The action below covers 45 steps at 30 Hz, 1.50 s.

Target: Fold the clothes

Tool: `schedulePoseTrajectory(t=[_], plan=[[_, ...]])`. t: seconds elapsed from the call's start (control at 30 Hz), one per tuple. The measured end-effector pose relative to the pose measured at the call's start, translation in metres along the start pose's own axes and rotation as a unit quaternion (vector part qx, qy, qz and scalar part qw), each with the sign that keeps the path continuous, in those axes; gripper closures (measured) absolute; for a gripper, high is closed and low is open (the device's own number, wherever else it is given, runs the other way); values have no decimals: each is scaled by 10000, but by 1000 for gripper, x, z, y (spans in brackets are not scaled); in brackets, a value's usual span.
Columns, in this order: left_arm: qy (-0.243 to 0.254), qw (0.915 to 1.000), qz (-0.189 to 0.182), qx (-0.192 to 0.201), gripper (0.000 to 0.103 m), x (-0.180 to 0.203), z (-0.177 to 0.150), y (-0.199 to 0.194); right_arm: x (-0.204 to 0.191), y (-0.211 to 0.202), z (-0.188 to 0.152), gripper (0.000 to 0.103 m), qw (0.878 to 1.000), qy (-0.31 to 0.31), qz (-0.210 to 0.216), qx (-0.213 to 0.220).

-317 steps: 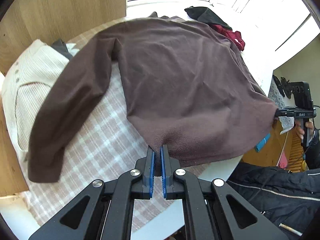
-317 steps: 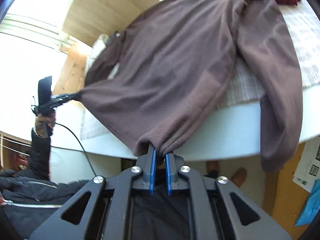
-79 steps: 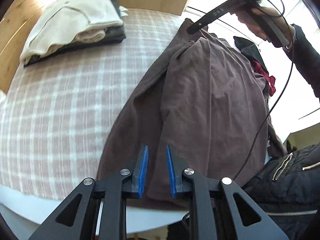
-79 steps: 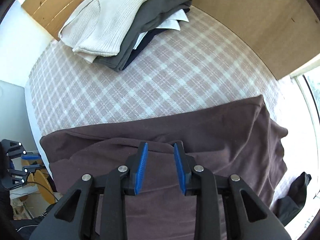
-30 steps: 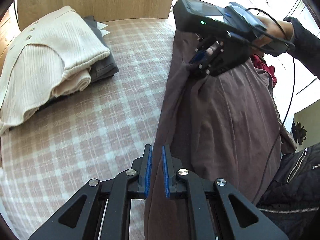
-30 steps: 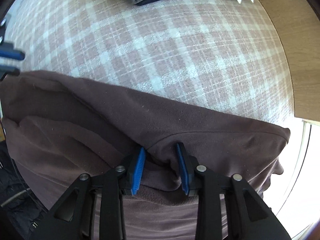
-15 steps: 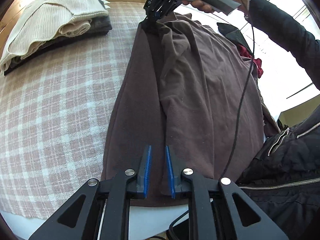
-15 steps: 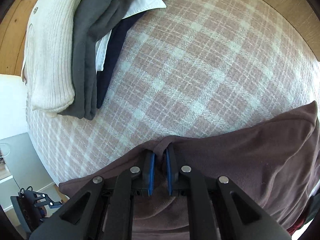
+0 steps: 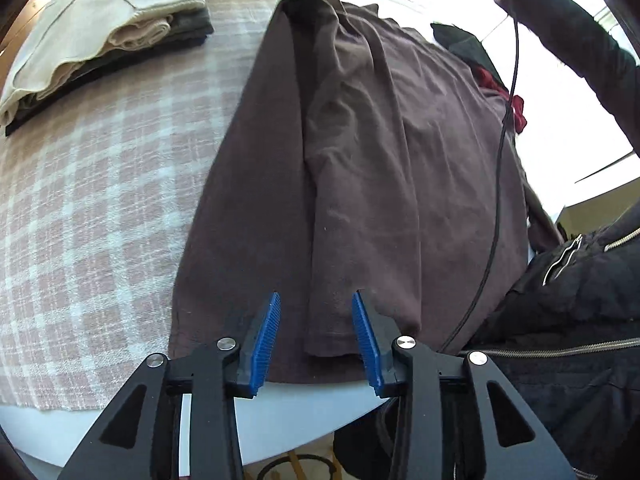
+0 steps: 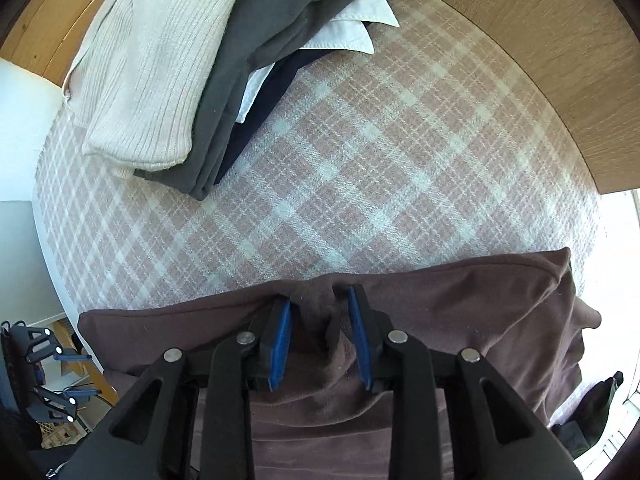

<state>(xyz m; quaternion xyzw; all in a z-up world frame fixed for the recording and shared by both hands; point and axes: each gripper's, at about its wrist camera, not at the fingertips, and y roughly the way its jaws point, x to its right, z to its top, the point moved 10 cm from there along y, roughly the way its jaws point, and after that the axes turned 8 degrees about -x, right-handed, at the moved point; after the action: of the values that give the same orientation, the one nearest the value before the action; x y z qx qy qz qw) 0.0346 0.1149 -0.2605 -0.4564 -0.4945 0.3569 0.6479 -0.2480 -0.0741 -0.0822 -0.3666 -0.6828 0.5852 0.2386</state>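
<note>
Brown top [image 9: 400, 168] half-folded on the desk [image 9: 280, 412]
Left gripper [image 9: 316, 336] opening over its hem; right gripper [image 10: 320, 336] opening around a loose fabric ridge.

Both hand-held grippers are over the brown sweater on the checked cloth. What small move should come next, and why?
Probably lift both clear. The left hand-held gripper is opening, its pads off the folded-in sleeve by the hem. The right hand-held gripper is also opening, with a bunch of fabric loose between its pads. One side of the brown sweater already lies folded over, so the other side seems next.
</note>
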Motion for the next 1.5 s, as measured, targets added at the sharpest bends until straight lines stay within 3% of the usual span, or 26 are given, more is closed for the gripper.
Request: schedulePoseTrajectory(t=[0.1, 0.13, 0.2, 0.23, 0.33, 0.47, 0.57, 0.7, 0.8, 0.9, 0.97, 1.0, 1.3, 1.4, 1.5], plan=[[64, 9994, -161, -304, 67, 6, -7, 17, -4, 8, 3, 74, 9990, 188, 321, -258], [65, 9991, -214, -362, 71, 6, -9, 21, -5, 10, 3, 74, 9980, 272, 443, -357], [27, 9988, -229, -433, 88, 6, -11, 25, -6, 15, 4, 74, 9948, 470, 704, -564], [-11, 9987, -271, -429, 89, 5, -11, 25, -8, 15, 3, 74, 9940, 495, 732, -650], [-97, 9986, -349, -373, 93, 4, -12, 24, 56, -10, 5, 69, 9970, 40, 143, -754], [-116, 9989, -331, -312, 96, 5, -13, 21, 39, -40, -4, 69, 9943, -663, -636, -540], [-119, 9991, -323, -246, 96, 6, -11, 19, 20, -52, -13, 68, 9952, -783, -378, -448], [-73, 9994, -284, -184, 97, 7, -12, 16, 35, -28, -37, 68, 9962, -324, -75, -799], [-47, 9996, -250, -137, 98, 5, -12, 13, 43, 2, -31, 68, 9946, 312, 208, -970], [-84, 9996, -258, -42, 98, 3, -12, 9, 49, 19, -30, 69, 9924, 591, 113, -1069], [-118, 9996, -260, 49, 99, 1, -14, 3, 51, 23, -31, 79, 9927, 620, -5, -1031], [-148, 9995, -260, 104, 99, -1, -15, -1, 51, 23, -31, 98, 9929, 629, 1, -1007], [-481, 9976, -121, 487, 99, -34, -26, -35, 47, -19, -26, 100, 9912, 928, 891, -307], [-731, 9967, -66, 332, 99, -54, -27, -17, 50, -25, -14, 100, 9900, 1064, 924, -8], [-832, 9960, -201, 274, 99, -62, -27, -8, 55, -8, -4, 100, 9904, 1149, 765, -46]])
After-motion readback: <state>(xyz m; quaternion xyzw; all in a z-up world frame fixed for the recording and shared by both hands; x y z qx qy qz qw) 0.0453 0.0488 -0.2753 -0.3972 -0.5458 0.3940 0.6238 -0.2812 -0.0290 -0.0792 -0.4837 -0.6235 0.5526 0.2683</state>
